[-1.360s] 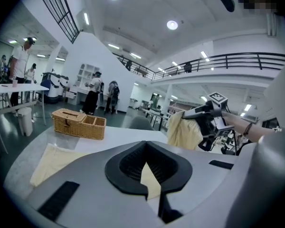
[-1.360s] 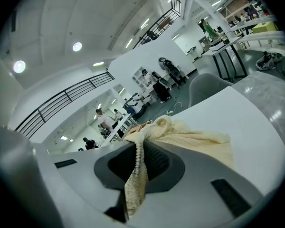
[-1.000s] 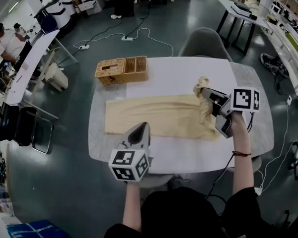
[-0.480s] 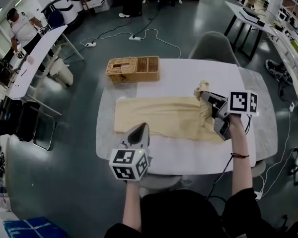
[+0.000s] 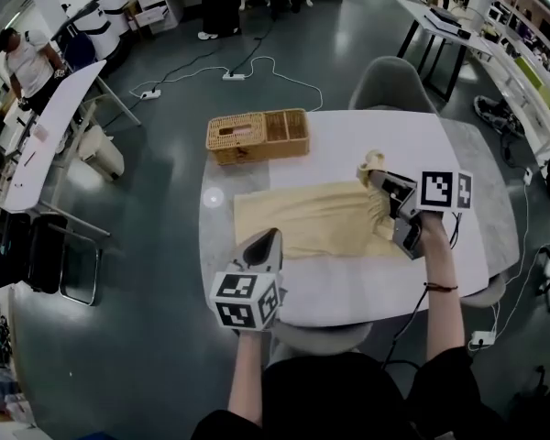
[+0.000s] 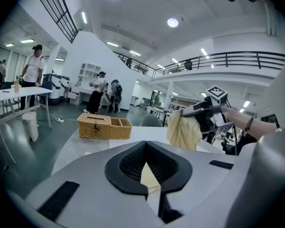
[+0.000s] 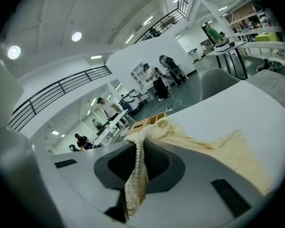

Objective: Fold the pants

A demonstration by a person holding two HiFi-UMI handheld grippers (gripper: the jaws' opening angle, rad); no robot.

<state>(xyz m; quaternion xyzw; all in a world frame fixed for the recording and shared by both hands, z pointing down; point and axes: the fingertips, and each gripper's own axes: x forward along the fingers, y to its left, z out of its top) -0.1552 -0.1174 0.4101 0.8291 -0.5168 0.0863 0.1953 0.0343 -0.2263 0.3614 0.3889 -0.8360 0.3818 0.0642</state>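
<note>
Cream pants (image 5: 312, 218) lie lengthwise across the white table (image 5: 367, 287). My right gripper (image 5: 374, 176) is shut on their right end, and a bunch of fabric is lifted off the table there. In the right gripper view a strip of pants (image 7: 218, 151) runs between the closed jaws of that gripper (image 7: 137, 160). My left gripper (image 5: 269, 238) sits at the pants' near edge. Its jaws (image 6: 147, 167) are closed with a thin sliver of cream cloth between them. The left gripper view also shows the right gripper (image 6: 199, 113) with the raised cloth (image 6: 183, 131) hanging from it.
A wicker basket (image 5: 258, 136) stands on the table's far left part, beyond the pants. A grey chair (image 5: 394, 81) is at the far side. White tabletop shows in front of and right of the pants. People and desks stand around the room.
Both grippers have moved left along the table. The pants' right end has come with the right gripper, so the pants span less of the table. The head view has shifted too.
</note>
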